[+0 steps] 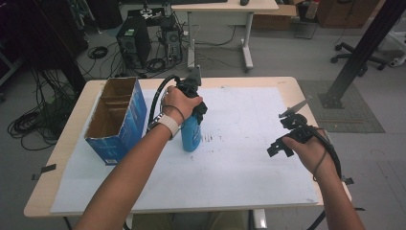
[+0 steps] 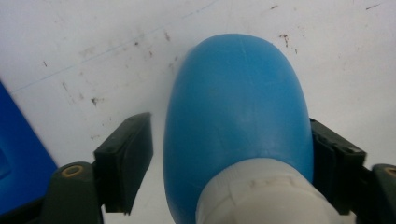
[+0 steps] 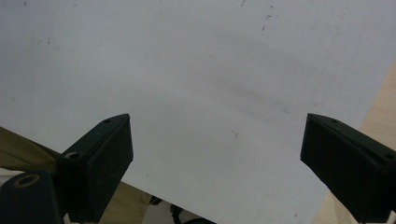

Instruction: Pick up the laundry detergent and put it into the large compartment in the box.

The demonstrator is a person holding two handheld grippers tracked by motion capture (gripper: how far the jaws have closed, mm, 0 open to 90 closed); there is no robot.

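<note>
Left gripper [image 2: 229, 154] straddles the upright blue bottle [image 1: 191, 133] mid-table, at three o'clock from the box [image 1: 117, 120]; jaws not quite closed (one gap remains). Squeeze evenly before lifting. Right gripper [image 1: 282, 141] wide open, empty.

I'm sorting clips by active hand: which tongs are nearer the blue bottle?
Left. The left tongs straddle the blue bottle from above; the right tongs hover apart over the white sheet.

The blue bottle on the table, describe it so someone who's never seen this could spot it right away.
On the white sheet covering the table, look just right of the open blue cardboard box. The blue bottle stands upright there under the left gripper. It is smooth and rounded with a white neck, unlike the square-edged box.
</note>
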